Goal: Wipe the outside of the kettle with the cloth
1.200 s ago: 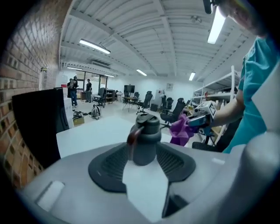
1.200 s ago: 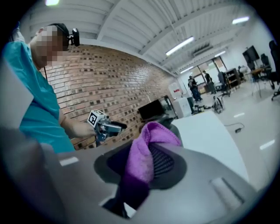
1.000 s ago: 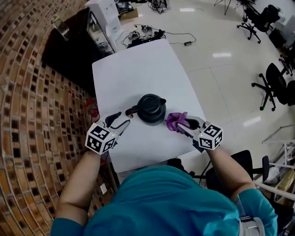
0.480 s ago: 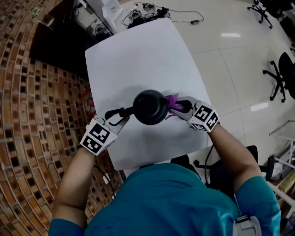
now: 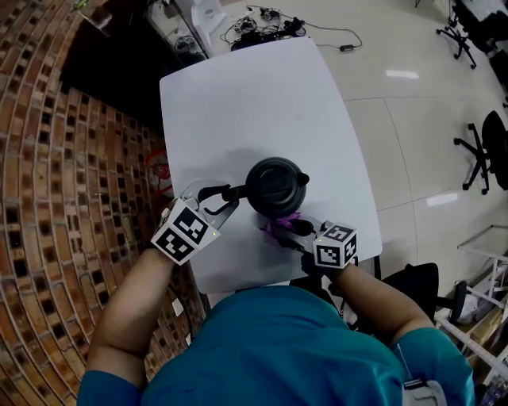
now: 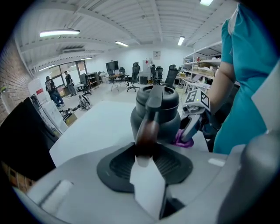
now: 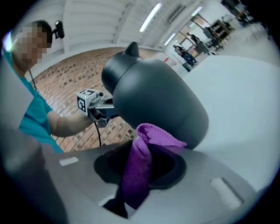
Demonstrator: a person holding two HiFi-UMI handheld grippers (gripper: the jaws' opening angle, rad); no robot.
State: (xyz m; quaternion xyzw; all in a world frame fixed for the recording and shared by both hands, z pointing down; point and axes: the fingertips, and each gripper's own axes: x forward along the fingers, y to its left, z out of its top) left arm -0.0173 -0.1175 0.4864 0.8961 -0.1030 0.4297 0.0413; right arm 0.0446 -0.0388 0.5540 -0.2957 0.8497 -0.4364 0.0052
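A dark grey kettle (image 5: 275,185) stands on the white table (image 5: 238,103), its handle (image 5: 221,193) pointing left. My left gripper (image 5: 213,203) is shut on that handle (image 6: 148,127), which runs between its jaws in the left gripper view. My right gripper (image 5: 290,231) is shut on a purple cloth (image 5: 280,227) and holds it against the kettle's near side. In the right gripper view the cloth (image 7: 139,166) hangs from the jaws with its top fold touching the kettle's body (image 7: 153,94). The cloth (image 6: 183,139) also shows low at the kettle's right in the left gripper view.
A brick floor (image 5: 55,198) lies left of the table and a glossy white floor to the right. Office chairs (image 5: 484,151) stand at the far right. Cables and boxes (image 5: 262,20) lie beyond the table's far end. The table's near edge (image 5: 262,281) is close to my body.
My right gripper has carried the cloth from the kettle's right side round to its near side. The left gripper has closed on the handle and stayed there.
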